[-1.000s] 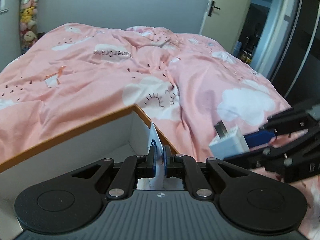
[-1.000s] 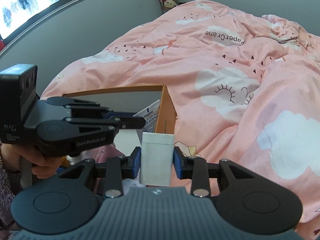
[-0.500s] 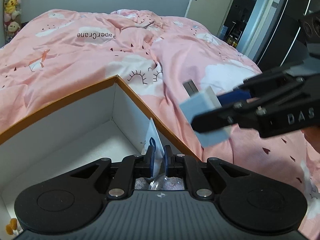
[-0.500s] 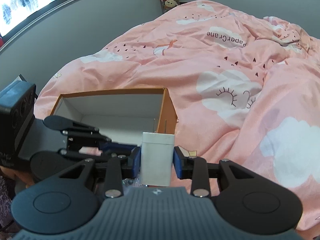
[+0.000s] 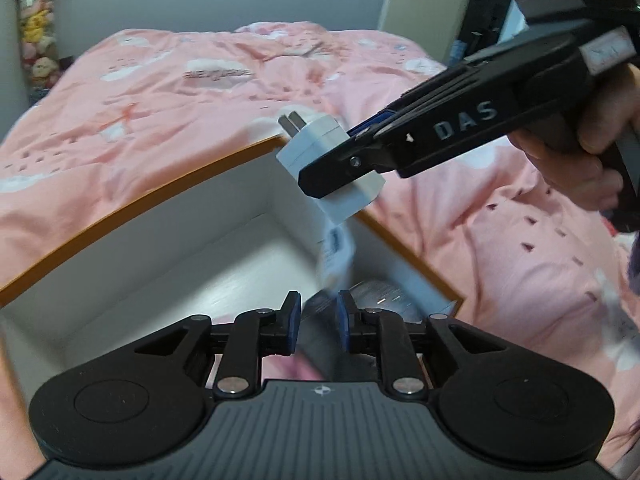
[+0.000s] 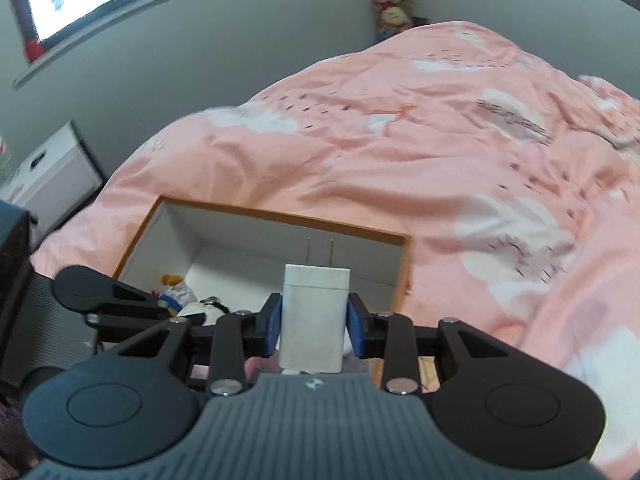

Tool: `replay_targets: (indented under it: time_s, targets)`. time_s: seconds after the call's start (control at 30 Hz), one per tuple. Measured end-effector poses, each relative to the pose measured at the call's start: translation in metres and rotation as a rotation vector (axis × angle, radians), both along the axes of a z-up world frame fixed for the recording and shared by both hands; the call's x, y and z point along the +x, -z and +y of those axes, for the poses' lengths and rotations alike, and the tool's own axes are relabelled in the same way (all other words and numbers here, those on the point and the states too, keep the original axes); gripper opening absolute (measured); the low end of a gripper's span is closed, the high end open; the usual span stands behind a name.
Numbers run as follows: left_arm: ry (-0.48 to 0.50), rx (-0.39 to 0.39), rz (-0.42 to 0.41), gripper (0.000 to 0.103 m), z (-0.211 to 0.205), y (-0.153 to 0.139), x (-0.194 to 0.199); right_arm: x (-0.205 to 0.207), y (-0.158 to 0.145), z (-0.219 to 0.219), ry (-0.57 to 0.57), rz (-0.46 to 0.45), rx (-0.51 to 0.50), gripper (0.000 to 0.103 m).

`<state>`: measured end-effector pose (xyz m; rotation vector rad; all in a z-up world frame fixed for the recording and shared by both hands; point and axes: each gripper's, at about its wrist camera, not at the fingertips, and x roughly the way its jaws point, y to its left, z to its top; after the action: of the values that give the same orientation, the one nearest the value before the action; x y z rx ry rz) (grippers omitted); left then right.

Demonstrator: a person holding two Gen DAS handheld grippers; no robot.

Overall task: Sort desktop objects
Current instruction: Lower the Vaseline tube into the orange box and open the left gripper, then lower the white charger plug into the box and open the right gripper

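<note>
Clamping a white charger (image 6: 313,316), right hand-held gripper (image 6: 314,324); left hand-held gripper (image 5: 318,326) just parting (packet (image 5: 335,258) blurred).

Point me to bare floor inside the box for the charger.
The box has bare white floor along its far wall and far left corner. Crowded: near end, where a small doll and a packet lie. The right gripper holds the charger above.
</note>
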<state>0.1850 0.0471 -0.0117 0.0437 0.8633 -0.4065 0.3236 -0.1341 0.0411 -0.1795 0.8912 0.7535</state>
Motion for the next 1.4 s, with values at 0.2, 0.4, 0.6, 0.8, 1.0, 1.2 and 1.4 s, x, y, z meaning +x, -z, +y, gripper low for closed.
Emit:
replay_targets:
  time_s: [0.2, 0.4, 0.6, 0.8, 1.0, 1.2, 1.4]
  targets:
    - [-0.132, 0.043, 0.019, 0.022, 0.028, 0.000, -0.008, 0.015, 0.022, 0.048, -0.141, 0.040, -0.157, 0.036]
    - [-0.181, 0.011, -0.015, 0.024, 0.044, 0.001, -0.016, 0.030, 0.055, 0.084, -0.363, 0.047, -0.415, 0.036]
    - [-0.185, -0.022, -0.034, 0.025, 0.052, 0.004, -0.019, 0.031, 0.087, 0.117, -0.643, 0.044, -0.668, 0.036]
    - [-0.199, -0.067, -0.024, 0.025, 0.064, 0.008, -0.023, 0.033, 0.114, 0.136, -0.829, 0.097, -0.804, 0.036]
    - [-0.184, -0.082, -0.019, 0.025, 0.065, 0.012, -0.023, 0.029, 0.137, 0.137, -0.914, 0.085, -0.933, 0.034]
    - [-0.194, -0.090, -0.009, 0.025, 0.067, 0.016, -0.022, 0.032, 0.144, 0.131, -0.919, 0.083, -1.038, 0.034]
    - [-0.191, -0.092, -0.004, 0.026, 0.065, 0.017, -0.022, 0.028, 0.125, 0.136, -0.896, 0.069, -0.921, 0.038]
